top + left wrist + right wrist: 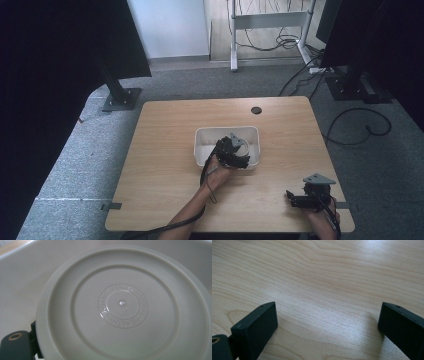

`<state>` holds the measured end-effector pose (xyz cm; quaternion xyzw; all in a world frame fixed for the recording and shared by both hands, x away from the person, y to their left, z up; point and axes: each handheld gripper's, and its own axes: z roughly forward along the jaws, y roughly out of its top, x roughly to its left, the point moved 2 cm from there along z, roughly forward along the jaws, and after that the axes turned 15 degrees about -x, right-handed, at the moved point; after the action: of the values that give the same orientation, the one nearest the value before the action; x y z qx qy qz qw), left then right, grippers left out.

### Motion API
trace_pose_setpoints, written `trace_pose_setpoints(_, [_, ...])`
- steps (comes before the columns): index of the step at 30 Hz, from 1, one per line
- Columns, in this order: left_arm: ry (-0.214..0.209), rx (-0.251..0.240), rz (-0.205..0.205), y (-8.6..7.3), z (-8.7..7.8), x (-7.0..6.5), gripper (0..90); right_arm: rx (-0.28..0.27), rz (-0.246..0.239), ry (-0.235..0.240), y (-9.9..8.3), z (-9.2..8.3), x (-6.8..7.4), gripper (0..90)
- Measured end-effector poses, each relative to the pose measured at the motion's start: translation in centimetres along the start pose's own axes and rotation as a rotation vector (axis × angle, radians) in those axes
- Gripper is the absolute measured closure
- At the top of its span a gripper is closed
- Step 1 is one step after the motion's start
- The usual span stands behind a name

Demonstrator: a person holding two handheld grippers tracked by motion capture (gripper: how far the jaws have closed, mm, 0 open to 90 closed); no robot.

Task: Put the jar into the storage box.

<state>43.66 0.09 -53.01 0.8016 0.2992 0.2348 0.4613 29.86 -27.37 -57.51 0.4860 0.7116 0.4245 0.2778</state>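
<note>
One round grey-white lid (122,305) is the thing in hand: we see it close up in the left gripper view, lying inside a white rectangular tub (227,145) that sits near the middle of the tabletop (165,165), a little toward the far edge. Raised letters ring the lid's centre; we read "ORGANIC", "VITALITY", "NATURAL" and "HEALTHY". The lid appears to cap a container, though we cannot see its body.

Our left hand-held gripper (232,152) reaches down into the tub, right over the lid, likely to grasp it at its rim. One black jaw shows at the lid's lower left edge, just beside or touching it; the other jaw is out of sight, so we cannot tell whether this gripper is spread or clamped.

Our right hand-held gripper (327,322) rests apart, near the tabletop's near right corner, jaws spread wide over bare wood and holding nothing. We judge it is parked clear of the work.
</note>
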Motion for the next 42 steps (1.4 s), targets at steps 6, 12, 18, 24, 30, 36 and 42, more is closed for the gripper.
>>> trace_pose_setpoints(6, [0.002,0.006,-0.031,-0.3,0.1,0.2,10.2,0.001,0.0,0.0,0.0,0.0,0.0,2.2])
trace_pose_setpoints(12, [-0.015,0.028,-0.091,-0.3,0.2,0.8,10.0,0.0,0.0,0.0,0.0,0.0,0.0,2.1])
trace_pose_setpoints(18, [-0.024,0.035,-0.104,-0.2,0.2,0.8,8.6,0.0,0.0,0.0,0.0,0.0,0.0,2.2])
trace_pose_setpoints(24, [-0.019,0.028,-0.106,-0.1,0.1,0.8,3.0,0.0,0.0,0.0,0.0,0.0,0.0,2.2])
trace_pose_setpoints(30, [-0.025,0.004,-0.096,0.4,-0.6,0.7,3.1,0.001,0.0,0.0,0.0,0.0,0.0,2.2])
trace_pose_setpoints(36, [-0.021,-0.017,-0.081,0.8,-1.3,0.7,3.3,0.001,0.0,0.0,0.0,0.0,0.0,2.1])
trace_pose_setpoints(42, [-0.015,-0.032,-0.077,0.9,-2.2,1.0,3.5,0.001,0.0,0.001,0.0,0.0,0.0,2.1])
